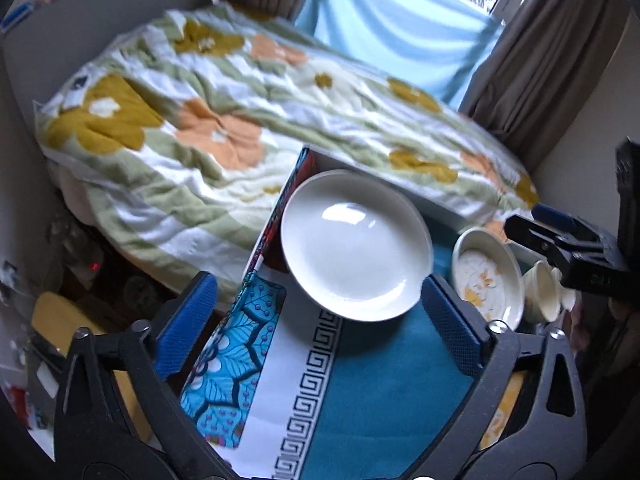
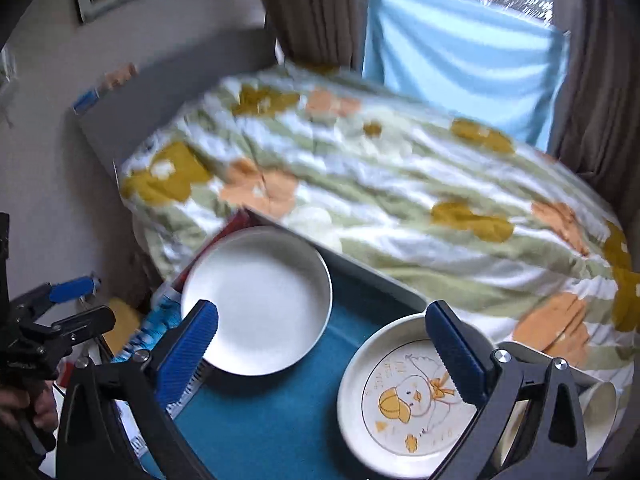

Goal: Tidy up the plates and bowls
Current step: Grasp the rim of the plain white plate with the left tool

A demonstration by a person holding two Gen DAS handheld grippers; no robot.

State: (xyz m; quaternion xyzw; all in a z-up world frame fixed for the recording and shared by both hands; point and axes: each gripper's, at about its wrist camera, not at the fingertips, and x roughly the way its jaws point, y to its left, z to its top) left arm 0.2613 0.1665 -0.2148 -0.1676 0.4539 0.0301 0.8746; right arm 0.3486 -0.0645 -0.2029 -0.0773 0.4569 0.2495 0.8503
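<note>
A plain white plate [image 1: 356, 244] lies on the teal cloth of a small table [image 1: 380, 380]. My left gripper [image 1: 320, 320] hovers open just short of its near rim, with nothing pressed between the blue pads. To the right sits a cream plate with a yellow duck drawing [image 2: 408, 400], also seen in the left wrist view [image 1: 488, 272]. My right gripper [image 2: 320, 332] is open above the cloth between the white plate [image 2: 260, 300] and the duck plate, and its right finger overlaps the duck plate's rim. Cream cups [image 1: 540, 292] stand beside the duck plate.
A bed with a floral quilt [image 1: 240, 112] borders the table's far edge. Brown curtains [image 2: 316, 12] and a light blue cloth [image 2: 460, 68] hang at the window behind. A patterned blue fabric [image 1: 232, 348] drapes over the table's left side. Clutter lies on the floor at left [image 1: 60, 320].
</note>
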